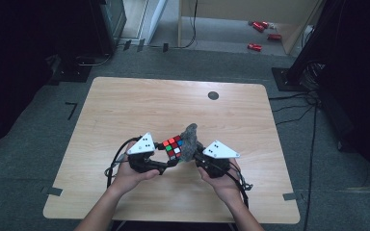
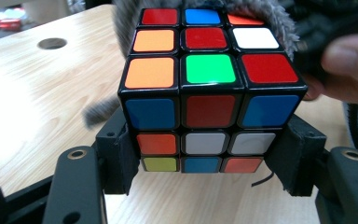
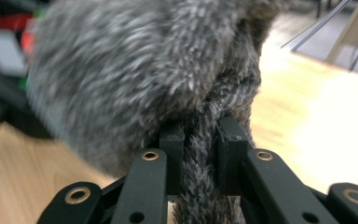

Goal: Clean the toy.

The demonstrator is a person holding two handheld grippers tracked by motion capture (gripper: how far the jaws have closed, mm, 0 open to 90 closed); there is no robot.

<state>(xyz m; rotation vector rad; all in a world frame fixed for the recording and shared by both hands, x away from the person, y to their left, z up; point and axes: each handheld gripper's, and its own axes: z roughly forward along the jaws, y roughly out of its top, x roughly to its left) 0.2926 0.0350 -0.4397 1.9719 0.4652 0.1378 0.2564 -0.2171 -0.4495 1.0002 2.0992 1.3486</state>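
A scrambled puzzle cube (image 1: 173,147) (image 2: 205,88) is held above the wooden table (image 1: 125,110), near the middle of its front half. My left gripper (image 1: 169,162) (image 2: 205,163) is shut on the cube, its jaws clamping the lower left and right sides. A grey fluffy cloth (image 1: 189,140) (image 3: 140,79) presses against the cube's right and far side; it also shows behind the cube as grey fluffy cloth (image 2: 270,28). My right gripper (image 1: 196,156) (image 3: 200,158) is shut on a bunched fold of that cloth. A person's hands hold both grippers.
A round cable hole (image 1: 213,95) (image 2: 52,43) sits in the table's far part. Red cans (image 1: 262,33) lie on the floor beyond the table. Dark stands and cables (image 1: 298,96) flank the right side. Bare tabletop surrounds the hands.
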